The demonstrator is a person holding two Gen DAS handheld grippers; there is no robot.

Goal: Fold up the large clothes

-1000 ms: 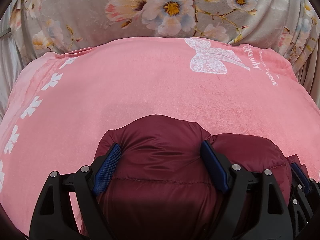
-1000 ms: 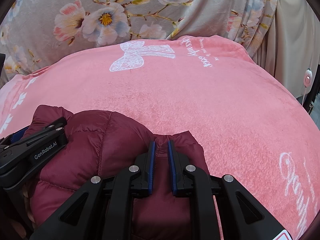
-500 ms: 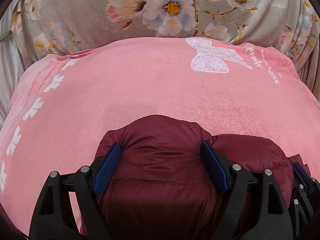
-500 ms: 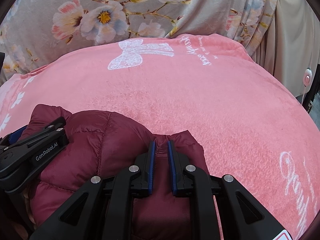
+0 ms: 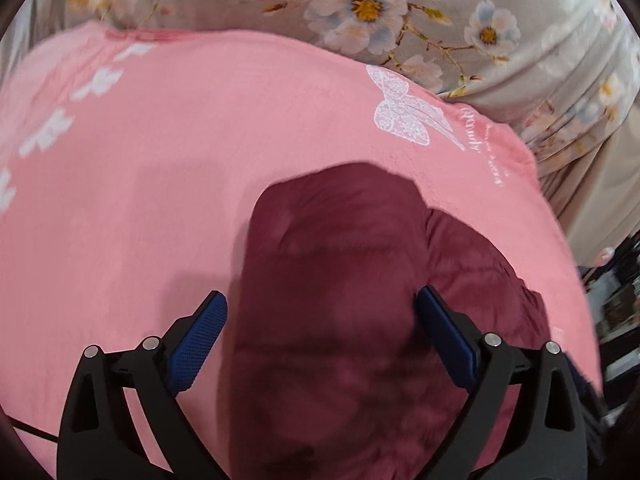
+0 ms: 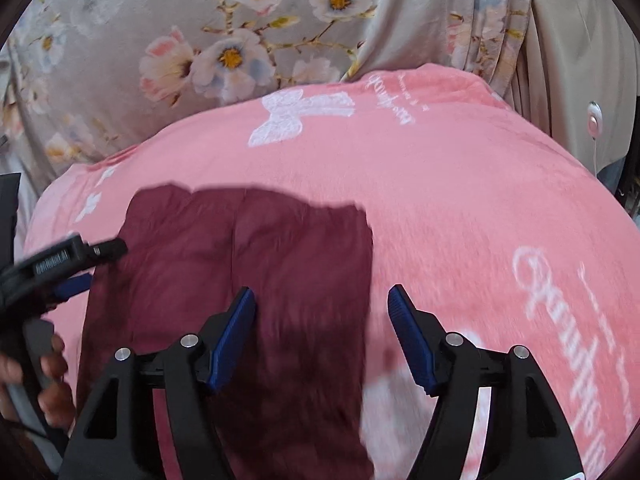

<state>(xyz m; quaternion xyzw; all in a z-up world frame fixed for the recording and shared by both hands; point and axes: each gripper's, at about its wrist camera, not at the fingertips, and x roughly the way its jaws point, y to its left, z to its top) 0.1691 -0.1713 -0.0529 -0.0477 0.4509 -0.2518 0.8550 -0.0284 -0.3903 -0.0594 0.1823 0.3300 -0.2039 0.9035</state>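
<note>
A folded maroon puffer jacket (image 5: 340, 280) lies on a pink blanket (image 5: 160, 180). It also shows in the right wrist view (image 6: 248, 264). My left gripper (image 5: 320, 320) is open and raised above the jacket, its blue pads apart with no cloth between them. My right gripper (image 6: 322, 312) is open above the jacket's right edge, holding nothing. The left gripper also shows at the left of the right wrist view (image 6: 60, 272), held by a hand. Both views are blurred by motion.
The pink blanket (image 6: 460, 220) has white butterfly and script prints. A grey floral cloth (image 6: 200, 40) rises behind it. A beige curtain (image 6: 572, 60) and a white cable (image 6: 594, 128) are at the far right.
My right gripper has opened and let go of the jacket. Both grippers have lifted up and back from it. The jacket now lies flatter on the blanket.
</note>
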